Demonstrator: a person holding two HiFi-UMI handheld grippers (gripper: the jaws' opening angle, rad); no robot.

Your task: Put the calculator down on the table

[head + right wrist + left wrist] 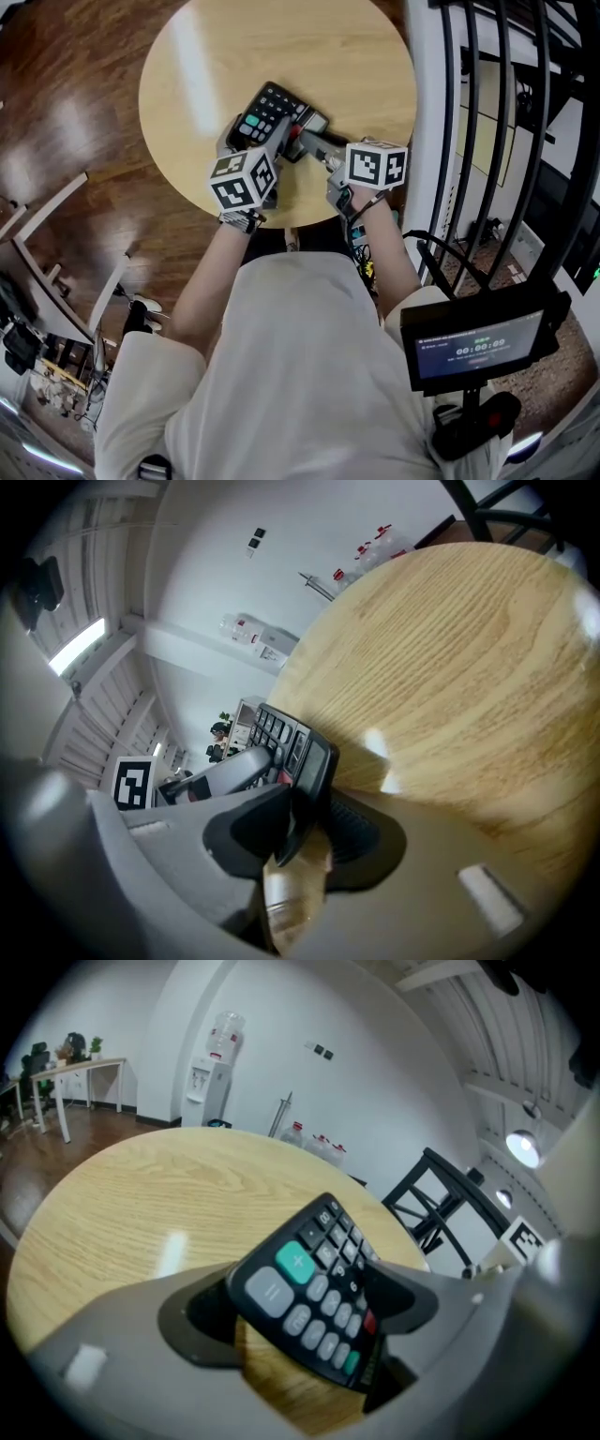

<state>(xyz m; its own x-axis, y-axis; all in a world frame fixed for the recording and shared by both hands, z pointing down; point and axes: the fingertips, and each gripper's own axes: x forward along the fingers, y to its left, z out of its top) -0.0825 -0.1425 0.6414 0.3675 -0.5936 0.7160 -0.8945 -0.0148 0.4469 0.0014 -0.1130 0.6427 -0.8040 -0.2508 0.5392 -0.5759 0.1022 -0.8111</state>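
Observation:
A black calculator (274, 111) with grey and teal keys is over the near part of the round wooden table (281, 47), tilted. My left gripper (249, 131) straddles its keypad end; in the left gripper view the calculator (314, 1288) lies across the wide gap of the left gripper (300, 1314), and the jaws stand open around it. My right gripper (298, 141) comes in from the right at the display end. There the thin edge of the calculator (292, 747) sits pinched between the pads of the right gripper (305, 829).
A black metal railing (506, 141) runs along the table's right side. A small screen on a stand (473, 352) is at my lower right. Dark wooden floor (66, 94) surrounds the table. A water dispenser (211, 1063) and a desk (80, 1077) stand by the far wall.

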